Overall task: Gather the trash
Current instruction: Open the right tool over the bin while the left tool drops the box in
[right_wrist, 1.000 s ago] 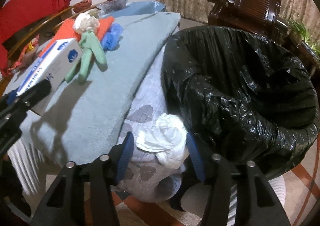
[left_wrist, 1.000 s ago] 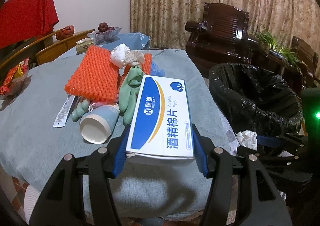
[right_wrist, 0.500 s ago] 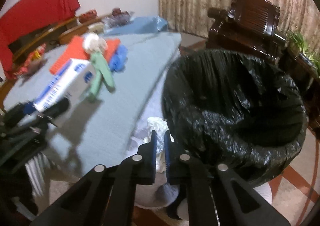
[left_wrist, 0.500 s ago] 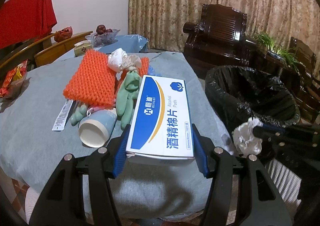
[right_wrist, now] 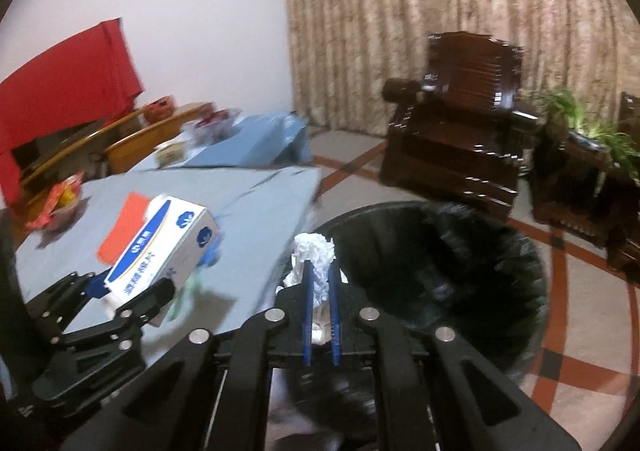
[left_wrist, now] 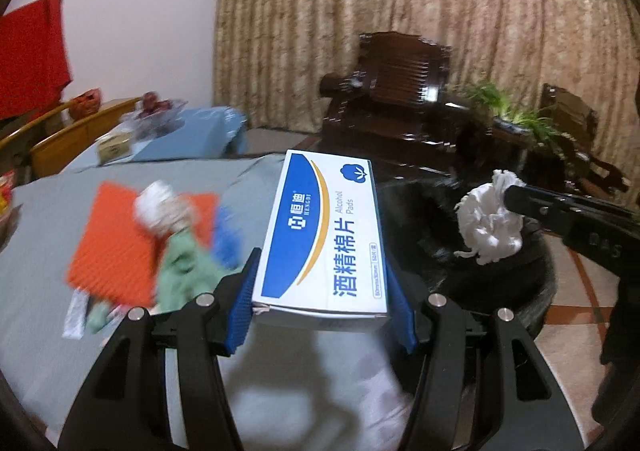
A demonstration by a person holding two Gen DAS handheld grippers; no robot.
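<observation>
My left gripper (left_wrist: pixel 320 271) is shut on a white and blue alcohol pads box (left_wrist: pixel 324 235) and holds it in the air above the table edge; the box also shows in the right wrist view (right_wrist: pixel 164 251). My right gripper (right_wrist: pixel 320 271) is shut on a crumpled white tissue (right_wrist: pixel 316 255), held up near the left rim of the black-lined trash bin (right_wrist: pixel 440 271). The tissue (left_wrist: pixel 488 227) and the bin (left_wrist: pixel 500 283) also show in the left wrist view, right of the box.
On the grey-blue tablecloth (left_wrist: pixel 48 211) lie an orange mesh pad (left_wrist: pixel 116 243), green gloves (left_wrist: pixel 184 267), a blue item and a white wrapper (left_wrist: pixel 76 315). A dark wooden armchair (right_wrist: pixel 460 131) and plants stand behind the bin. A snack bag (right_wrist: pixel 56 203) lies at the table's far left.
Both grippers have risen. The right gripper closed on the tissue and lifted it up beside the bin. The left gripper lifted the box and swung it toward the bin.
</observation>
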